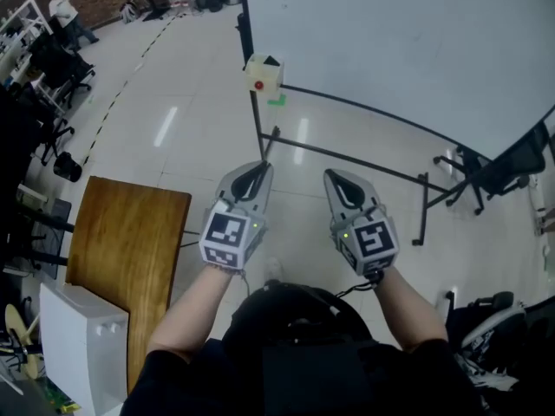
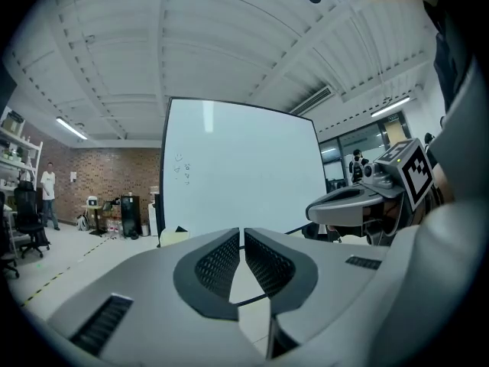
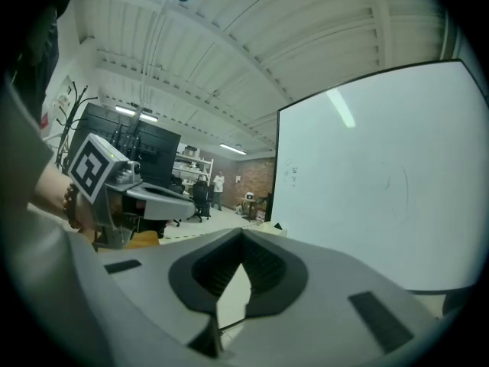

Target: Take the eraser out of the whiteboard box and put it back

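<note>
Your left gripper (image 1: 262,165) and right gripper (image 1: 330,175) both have fingers together, empty. The whiteboard box (image 1: 263,74) lies well ahead, nearer your left.

The whiteboard box (image 1: 262,76), small and cream with a red spot, sits upper middle of the frame, at the whiteboard's (image 1: 399,42) lower left corner. A dark piece (image 1: 271,61) tops it; whether that is the eraser is unclear.

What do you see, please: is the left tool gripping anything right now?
No, the left tool has its jaws closed against each other with nothing between them.
</note>
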Tool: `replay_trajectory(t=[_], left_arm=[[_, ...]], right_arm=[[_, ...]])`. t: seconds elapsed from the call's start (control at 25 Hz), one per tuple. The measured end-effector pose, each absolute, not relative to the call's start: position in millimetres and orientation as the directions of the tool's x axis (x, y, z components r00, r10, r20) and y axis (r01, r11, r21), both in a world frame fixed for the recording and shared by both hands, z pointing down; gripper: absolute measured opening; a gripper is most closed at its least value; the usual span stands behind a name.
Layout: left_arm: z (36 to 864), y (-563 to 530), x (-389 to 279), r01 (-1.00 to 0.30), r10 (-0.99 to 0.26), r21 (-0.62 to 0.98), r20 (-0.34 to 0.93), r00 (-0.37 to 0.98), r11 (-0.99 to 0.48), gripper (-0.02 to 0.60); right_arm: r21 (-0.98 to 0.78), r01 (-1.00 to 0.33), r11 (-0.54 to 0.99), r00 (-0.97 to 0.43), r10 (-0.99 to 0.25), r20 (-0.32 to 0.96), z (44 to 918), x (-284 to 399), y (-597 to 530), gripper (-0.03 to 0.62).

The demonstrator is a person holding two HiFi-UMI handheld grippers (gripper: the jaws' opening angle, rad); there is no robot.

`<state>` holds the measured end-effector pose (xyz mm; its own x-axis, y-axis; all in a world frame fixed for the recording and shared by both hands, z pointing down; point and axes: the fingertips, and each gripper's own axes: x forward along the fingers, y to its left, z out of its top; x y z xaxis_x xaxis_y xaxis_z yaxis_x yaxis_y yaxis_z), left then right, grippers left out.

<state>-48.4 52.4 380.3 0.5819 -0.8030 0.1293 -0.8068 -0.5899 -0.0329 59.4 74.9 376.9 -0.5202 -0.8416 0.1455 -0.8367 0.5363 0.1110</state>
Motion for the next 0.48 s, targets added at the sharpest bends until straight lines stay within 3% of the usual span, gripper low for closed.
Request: replay_trajectory(t=[0.48], left_arm=[[375, -99, -72, -0.780, -0.775, -0.038, 0.151, 0.613, -0.624, 0.092]], right_arm=[[0.129, -0.876, 0.465, -0.444, -0.881, 0.163, 368, 37, -51, 0.027]])
